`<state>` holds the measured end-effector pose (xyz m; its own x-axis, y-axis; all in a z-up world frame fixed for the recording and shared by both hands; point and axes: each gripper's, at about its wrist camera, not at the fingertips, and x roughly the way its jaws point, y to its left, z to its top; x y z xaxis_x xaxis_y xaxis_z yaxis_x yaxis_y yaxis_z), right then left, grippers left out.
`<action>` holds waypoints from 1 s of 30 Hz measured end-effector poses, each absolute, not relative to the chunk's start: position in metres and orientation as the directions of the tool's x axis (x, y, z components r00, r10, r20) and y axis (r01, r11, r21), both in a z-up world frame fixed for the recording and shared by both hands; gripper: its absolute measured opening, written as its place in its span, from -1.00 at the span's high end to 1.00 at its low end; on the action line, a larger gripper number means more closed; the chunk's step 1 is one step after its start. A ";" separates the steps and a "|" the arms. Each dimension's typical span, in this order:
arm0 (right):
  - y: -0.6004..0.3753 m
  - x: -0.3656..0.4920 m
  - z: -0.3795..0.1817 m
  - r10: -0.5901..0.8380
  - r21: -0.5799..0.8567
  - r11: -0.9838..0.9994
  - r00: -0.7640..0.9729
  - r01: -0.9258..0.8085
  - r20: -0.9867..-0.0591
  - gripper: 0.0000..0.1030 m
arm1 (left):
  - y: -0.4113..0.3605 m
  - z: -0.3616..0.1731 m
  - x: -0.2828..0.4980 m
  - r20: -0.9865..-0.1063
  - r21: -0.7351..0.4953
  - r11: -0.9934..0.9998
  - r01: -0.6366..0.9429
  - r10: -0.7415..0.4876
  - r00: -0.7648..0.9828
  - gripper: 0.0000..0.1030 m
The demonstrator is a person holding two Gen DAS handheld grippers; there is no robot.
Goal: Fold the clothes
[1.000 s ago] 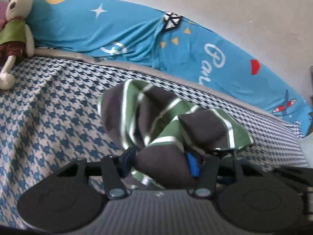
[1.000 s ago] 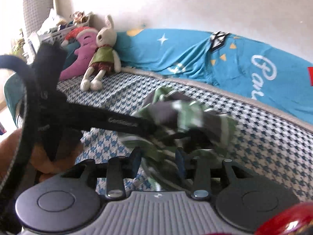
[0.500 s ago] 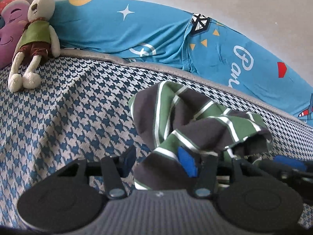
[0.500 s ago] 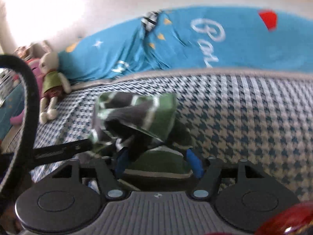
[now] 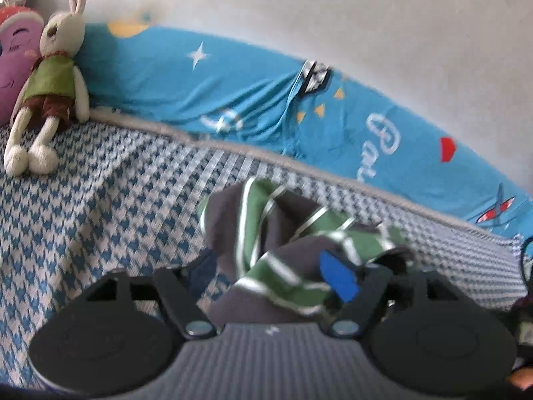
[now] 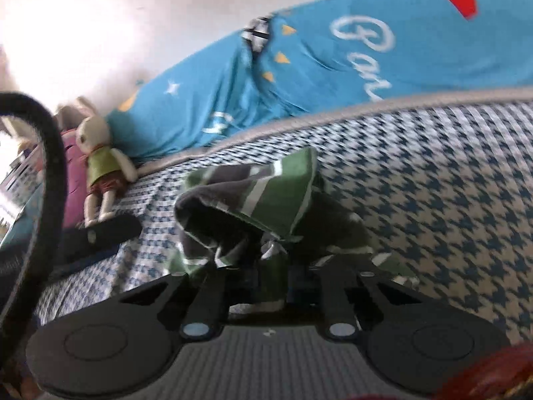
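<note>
Striped garment (image 5: 266, 233) is bunched on the houndstooth bed (image 5: 100, 200). Left hand-held gripper (image 5: 266, 276) has its fingers spread around the cloth, and the right hand-held gripper (image 6: 269, 280) looks pinched on it. Probably mid-fold or repositioning; it needs flattening next.

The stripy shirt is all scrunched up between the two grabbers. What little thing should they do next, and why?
Probably lift and draw the two grippers apart to shake the striped shirt open. It sits bunched in a crumpled heap on the houndstooth bedcover, and the right gripper looks closed on a fold while the left gripper has cloth between its fingers. It likely cannot be folded neatly until it lies flat.
</note>
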<state>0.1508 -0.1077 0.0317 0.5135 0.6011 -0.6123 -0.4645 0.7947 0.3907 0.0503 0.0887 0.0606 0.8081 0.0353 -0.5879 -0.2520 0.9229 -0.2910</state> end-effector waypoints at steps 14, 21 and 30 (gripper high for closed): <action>-0.060 0.091 0.035 0.667 0.118 0.625 0.450 -0.771 -0.594 0.71 | 0.081 0.072 0.047 -0.534 -0.312 0.942 -0.123 -0.067 0.843 -0.78; -0.068 0.091 0.041 0.658 0.099 0.613 0.437 -0.784 -0.613 0.62 | 0.084 0.054 0.057 -0.630 -0.250 0.948 -0.197 -0.005 0.776 -0.46; -0.102 0.107 0.062 0.639 0.163 0.703 0.515 -0.692 -0.571 0.45 | 0.103 0.034 0.063 -0.721 -0.203 0.913 -0.355 0.106 0.685 -0.42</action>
